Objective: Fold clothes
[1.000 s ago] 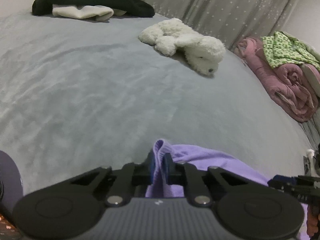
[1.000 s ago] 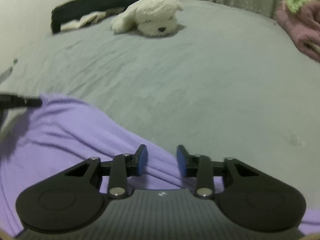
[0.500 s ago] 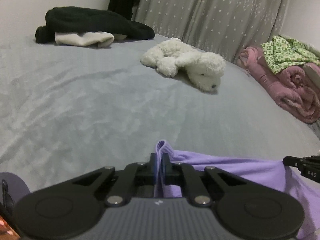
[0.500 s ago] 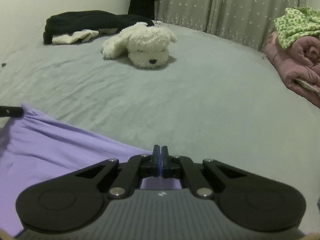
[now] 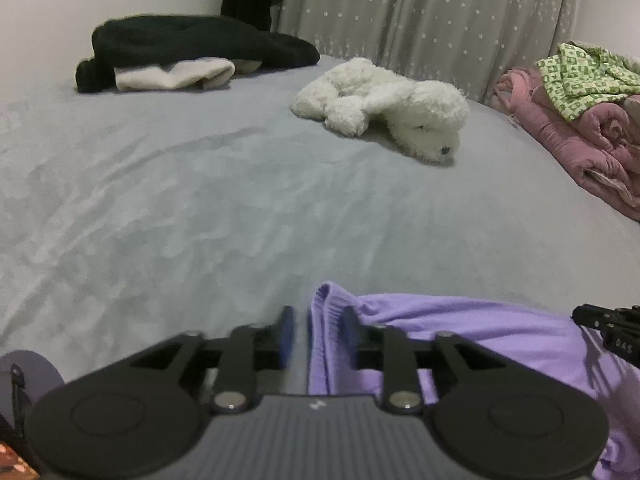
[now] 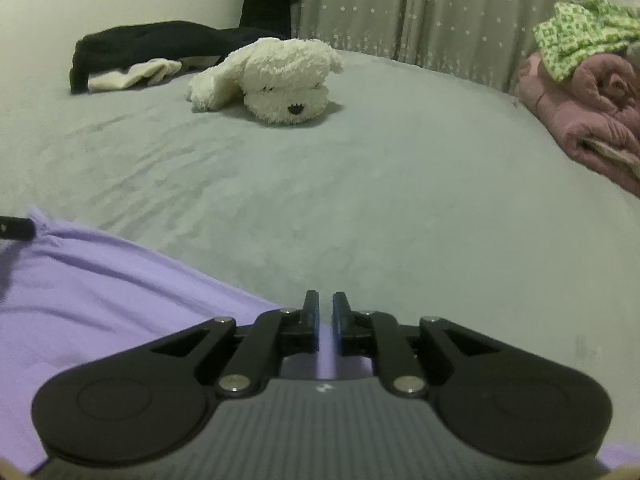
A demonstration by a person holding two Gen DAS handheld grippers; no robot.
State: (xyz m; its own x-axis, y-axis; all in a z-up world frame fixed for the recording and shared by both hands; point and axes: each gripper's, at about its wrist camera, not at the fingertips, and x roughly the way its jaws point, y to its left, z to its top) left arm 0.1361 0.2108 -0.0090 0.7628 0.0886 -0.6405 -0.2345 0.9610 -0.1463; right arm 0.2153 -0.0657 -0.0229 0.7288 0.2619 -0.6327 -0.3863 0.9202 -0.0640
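We see the purple garment (image 5: 460, 320) lying on the grey bed (image 5: 200, 208), at its near edge. The left gripper (image 5: 316, 330) is opening; a raised fold stands between its jaws, against the right pad only. The right gripper (image 6: 326, 314) is opening slightly above the garment's edge, gripping nothing.
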